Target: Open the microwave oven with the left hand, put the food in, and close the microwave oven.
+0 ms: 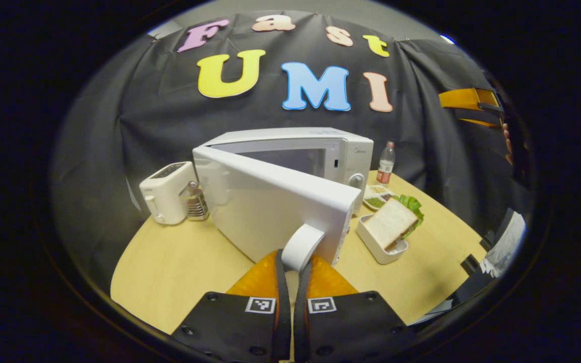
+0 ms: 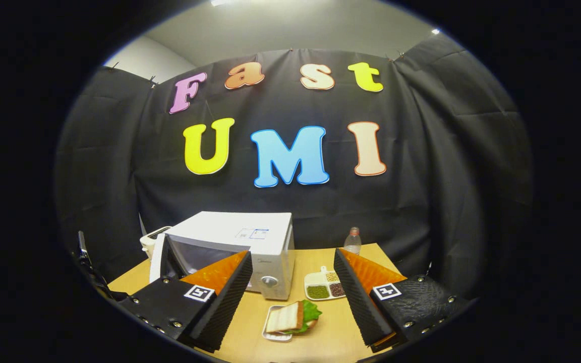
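Note:
A white microwave oven (image 1: 321,151) stands at the back of the round wooden table (image 1: 179,262), its door (image 1: 270,206) swung partly open toward me. My left gripper (image 1: 294,264) is shut on the door's white handle (image 1: 301,246). A sandwich with lettuce (image 1: 394,221) lies in a small white tray to the right of the door. In the right gripper view, my right gripper (image 2: 293,282) hangs open above the table, with the sandwich (image 2: 293,318) below and between its fingers and the microwave (image 2: 240,247) behind on the left.
A white toaster (image 1: 167,191) and a small metal rack (image 1: 194,201) stand left of the microwave. A divided dish of beans (image 1: 377,196) and a plastic bottle (image 1: 385,164) sit to its right. The black cloth wall closes off the back.

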`<state>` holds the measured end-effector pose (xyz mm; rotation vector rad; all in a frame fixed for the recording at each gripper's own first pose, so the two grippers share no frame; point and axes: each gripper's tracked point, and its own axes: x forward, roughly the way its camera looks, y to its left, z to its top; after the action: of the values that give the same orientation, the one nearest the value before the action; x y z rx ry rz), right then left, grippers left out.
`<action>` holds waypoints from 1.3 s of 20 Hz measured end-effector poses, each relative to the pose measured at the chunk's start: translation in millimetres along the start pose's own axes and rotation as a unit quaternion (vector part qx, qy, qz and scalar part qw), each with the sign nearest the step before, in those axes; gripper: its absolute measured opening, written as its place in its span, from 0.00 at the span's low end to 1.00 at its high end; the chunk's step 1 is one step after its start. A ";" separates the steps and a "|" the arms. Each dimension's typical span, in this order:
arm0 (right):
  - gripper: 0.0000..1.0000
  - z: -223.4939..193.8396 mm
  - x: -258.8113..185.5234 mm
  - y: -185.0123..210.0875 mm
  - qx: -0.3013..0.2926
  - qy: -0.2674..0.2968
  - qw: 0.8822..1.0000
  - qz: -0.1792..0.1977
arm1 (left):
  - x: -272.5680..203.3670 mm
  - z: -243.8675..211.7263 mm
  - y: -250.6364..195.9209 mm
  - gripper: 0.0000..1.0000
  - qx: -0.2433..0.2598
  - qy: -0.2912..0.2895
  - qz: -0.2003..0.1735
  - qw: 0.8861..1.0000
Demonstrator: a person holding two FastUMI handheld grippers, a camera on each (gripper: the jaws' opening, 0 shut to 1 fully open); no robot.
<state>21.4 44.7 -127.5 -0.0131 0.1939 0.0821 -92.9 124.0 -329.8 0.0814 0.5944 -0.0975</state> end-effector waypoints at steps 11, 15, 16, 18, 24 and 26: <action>0.98 -50.5 4.9 39.0 0.017 0.073 0.997 -0.007 | -58.5 -34.9 118.1 0.09 0.006 0.015 0.008 1.000; 0.98 -71.7 10.7 34.5 0.021 0.106 0.994 -0.024 | -68.1 -39.4 155.8 0.09 0.011 0.017 0.016 1.000; 0.98 -79.2 12.0 32.0 0.023 0.112 0.993 -0.029 | -69.7 -40.3 163.5 0.09 0.011 0.017 0.017 1.000; 0.98 -96.7 18.0 26.5 0.023 0.128 0.991 -0.037 | -70.6 -42.3 177.5 0.08 0.002 0.016 0.014 1.000; 0.98 -147.6 33.5 8.3 0.061 0.185 0.980 -0.049 | -73.7 -46.6 201.2 0.08 -0.011 0.007 0.010 1.000; 0.98 -164.4 40.6 -0.2 0.073 0.208 0.974 -0.054 | -72.2 -45.6 206.9 0.08 -0.011 0.007 0.007 1.000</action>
<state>29.5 44.4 -296.7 0.1076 0.6179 -0.0449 -153.9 338.9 -316.8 0.0649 0.6095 -0.0766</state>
